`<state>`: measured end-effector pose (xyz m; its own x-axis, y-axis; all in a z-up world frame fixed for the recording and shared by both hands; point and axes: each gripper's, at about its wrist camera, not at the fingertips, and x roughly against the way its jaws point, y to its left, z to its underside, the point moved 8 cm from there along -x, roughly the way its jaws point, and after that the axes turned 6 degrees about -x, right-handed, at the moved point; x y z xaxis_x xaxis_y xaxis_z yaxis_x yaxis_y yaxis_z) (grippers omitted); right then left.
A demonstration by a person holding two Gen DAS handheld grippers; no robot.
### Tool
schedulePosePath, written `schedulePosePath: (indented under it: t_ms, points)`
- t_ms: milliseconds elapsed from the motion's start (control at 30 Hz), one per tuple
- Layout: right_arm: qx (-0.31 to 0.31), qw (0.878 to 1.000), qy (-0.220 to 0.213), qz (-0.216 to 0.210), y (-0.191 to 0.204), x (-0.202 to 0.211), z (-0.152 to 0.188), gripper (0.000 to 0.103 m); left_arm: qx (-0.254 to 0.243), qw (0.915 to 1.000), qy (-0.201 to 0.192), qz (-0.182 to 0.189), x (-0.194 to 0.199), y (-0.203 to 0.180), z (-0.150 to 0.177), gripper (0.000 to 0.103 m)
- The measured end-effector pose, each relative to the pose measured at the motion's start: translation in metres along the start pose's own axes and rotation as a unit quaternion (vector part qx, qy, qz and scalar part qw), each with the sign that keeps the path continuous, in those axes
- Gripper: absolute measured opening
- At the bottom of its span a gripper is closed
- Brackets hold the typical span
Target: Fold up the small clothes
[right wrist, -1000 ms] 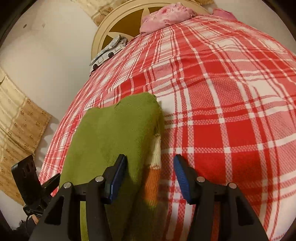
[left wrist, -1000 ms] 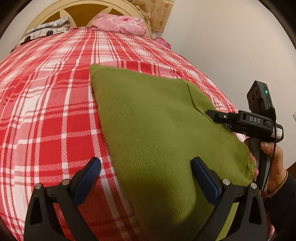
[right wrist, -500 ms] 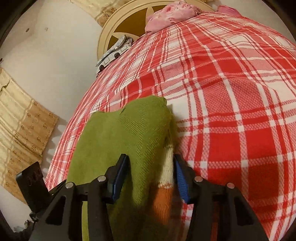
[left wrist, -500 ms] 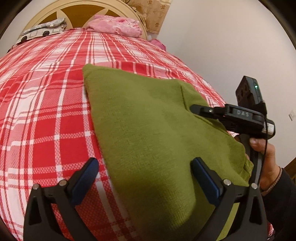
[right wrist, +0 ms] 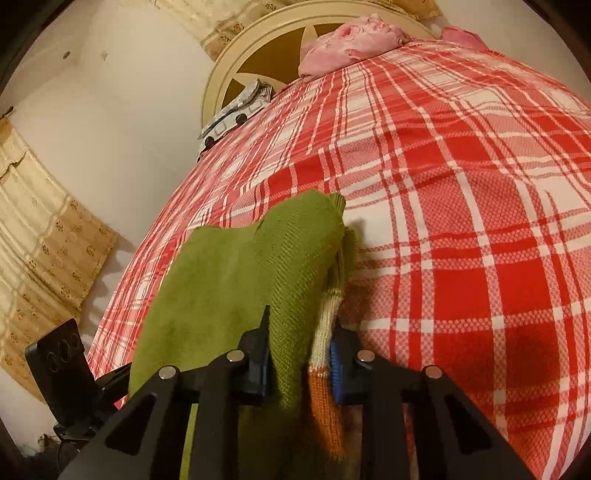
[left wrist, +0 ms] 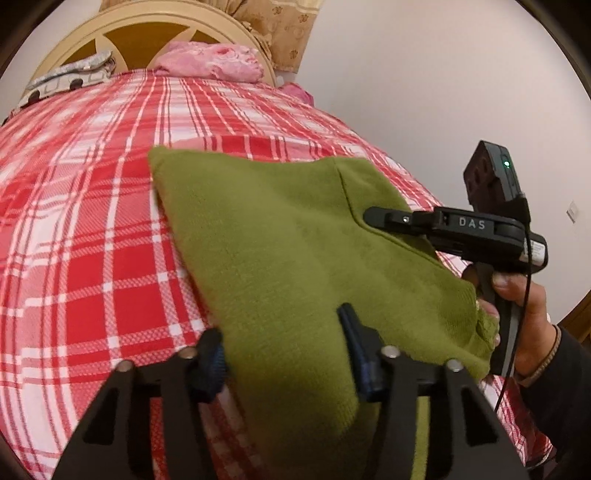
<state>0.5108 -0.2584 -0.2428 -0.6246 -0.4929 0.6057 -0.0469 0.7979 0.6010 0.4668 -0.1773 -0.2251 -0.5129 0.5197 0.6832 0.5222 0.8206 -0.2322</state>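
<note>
A green knitted garment (left wrist: 295, 240) lies folded on the red plaid bed cover (left wrist: 92, 240). My left gripper (left wrist: 282, 343) is at its near edge, jaws closing. One blue pad sits at the cloth's left border and the other on top of the cloth, which still lies flat between them. My right gripper (right wrist: 299, 358) is closing on the garment's (right wrist: 236, 280) other side. Its pads press a bunched fold of green knit with a white and orange striped band (right wrist: 323, 354). In the left wrist view the right gripper (left wrist: 373, 218) reaches over the garment's right part, held by a hand (left wrist: 524, 306).
A pink pillow (left wrist: 210, 62) and a grey patterned cloth (left wrist: 70, 77) lie at the rounded headboard (left wrist: 147, 26). A white wall rises close along the bed's right side. Beige curtains (right wrist: 44, 258) hang at the left of the right wrist view. The plaid cover (right wrist: 461, 221) stretches beyond the garment.
Both grippers' jaws have narrowed. The left went from wide apart to close around the garment's near edge. The right pads came together onto the striped fold. Neither hand shifted much.
</note>
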Motion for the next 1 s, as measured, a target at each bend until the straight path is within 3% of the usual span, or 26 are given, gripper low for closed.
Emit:
schedulePosePath:
  t_ms: [133,500,1000]
  points:
    - [0.001,1.0,-0.011,-0.001,0.011,0.013,0.004,0.024,-0.004,0.9999,-0.006,-0.008,0.016,-0.004,-0.001,0.042]
    - [0.021,1.0,0.0,-0.02,0.067,0.033,0.038,0.024,-0.021,0.999,-0.025,-0.03,0.081,-0.009,0.018,0.041]
    - [0.051,0.995,0.029,-0.083,0.169,0.026,0.102,0.024,0.014,0.9949,-0.052,-0.085,0.164,0.028,0.064,0.04]
